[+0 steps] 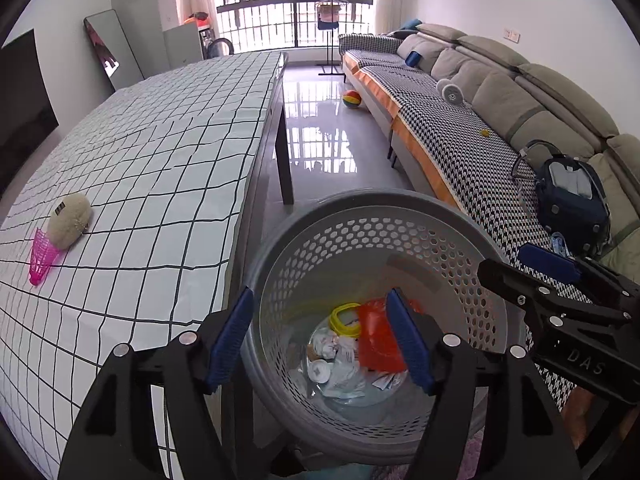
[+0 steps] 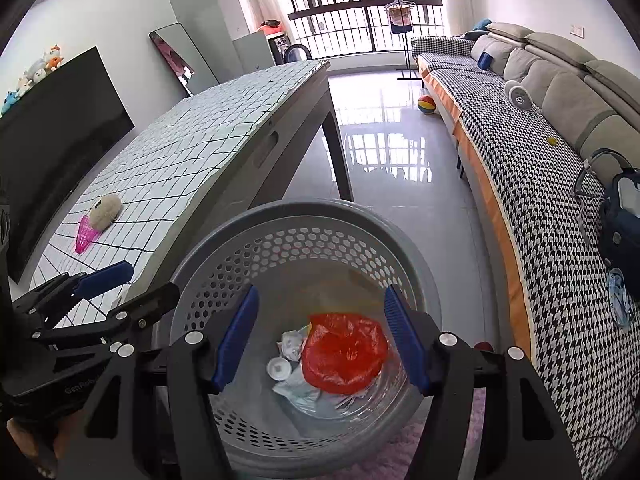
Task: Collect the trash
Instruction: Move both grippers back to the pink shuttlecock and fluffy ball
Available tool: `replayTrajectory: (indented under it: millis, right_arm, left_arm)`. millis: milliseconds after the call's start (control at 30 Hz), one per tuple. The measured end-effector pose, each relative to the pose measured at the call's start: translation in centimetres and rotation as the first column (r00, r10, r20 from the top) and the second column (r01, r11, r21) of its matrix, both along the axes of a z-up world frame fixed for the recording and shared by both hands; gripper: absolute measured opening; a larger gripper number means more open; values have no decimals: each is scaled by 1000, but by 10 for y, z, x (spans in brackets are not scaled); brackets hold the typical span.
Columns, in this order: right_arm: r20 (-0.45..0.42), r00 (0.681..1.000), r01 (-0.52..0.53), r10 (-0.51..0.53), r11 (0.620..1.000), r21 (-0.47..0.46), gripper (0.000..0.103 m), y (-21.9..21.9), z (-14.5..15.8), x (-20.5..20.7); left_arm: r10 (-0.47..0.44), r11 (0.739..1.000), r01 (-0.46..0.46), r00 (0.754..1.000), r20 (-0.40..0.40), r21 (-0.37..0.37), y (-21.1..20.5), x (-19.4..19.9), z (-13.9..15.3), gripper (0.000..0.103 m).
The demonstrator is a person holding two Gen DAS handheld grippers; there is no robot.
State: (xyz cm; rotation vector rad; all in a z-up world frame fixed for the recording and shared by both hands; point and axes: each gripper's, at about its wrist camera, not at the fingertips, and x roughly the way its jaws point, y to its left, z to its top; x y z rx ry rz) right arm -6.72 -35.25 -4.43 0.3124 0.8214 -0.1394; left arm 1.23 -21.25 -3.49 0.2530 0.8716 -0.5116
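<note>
Table [image 1: 160, 152] under a white cloth ruled with a dark grid fills the left of both views. Near its left end lies a translucent pink plastic shuttlecock [image 1: 40, 258], and a beige fuzzy oval pouch [image 1: 70, 220] rests touching the shuttlecock's upper side. Against the far left wall stand a dark flat television screen [image 2: 60, 144] and, beyond it, a leaning mirror [image 2: 178, 58].

Just right of the table's edge, on the glossy tiled floor, sits the round grey perforated plastic waste basket [image 1: 360, 216]. The trash lies at its bottom: a crumpled red plastic bag [image 2: 344, 354], white paper scraps [image 1: 336, 346], a small white round cap [image 2: 279, 368] and a yellow ring [image 1: 344, 318].

The left gripper [image 1: 322, 338], black with blue ribbed pads, hangs over the basket's left rim, tilted down into it; its jaws stand apart with nothing between them but the view of the trash below. The right gripper [image 2: 322, 340] hangs over the same basket, its jaws likewise spread and empty, the red bag directly beneath the gap. Each gripper shows at the edge of the other's view, side by side and close together above the basket.

Further right, a striped ball [image 1: 352, 99] sits on the floor beside a long grey sofa [image 1: 520, 92] with a houndstooth cover; on the cover rest a white round fan [image 1: 451, 92] and a dark blue bag [image 1: 572, 200].
</note>
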Motion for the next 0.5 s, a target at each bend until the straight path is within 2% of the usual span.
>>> replayTrajectory:
  millis: [500]
  right_arm:
    - [-11, 1000, 8, -8, 1000, 16, 63, 6, -3, -7]
  left_arm:
    - [30, 1000, -30, 999, 14, -10, 10, -1, 6, 76]
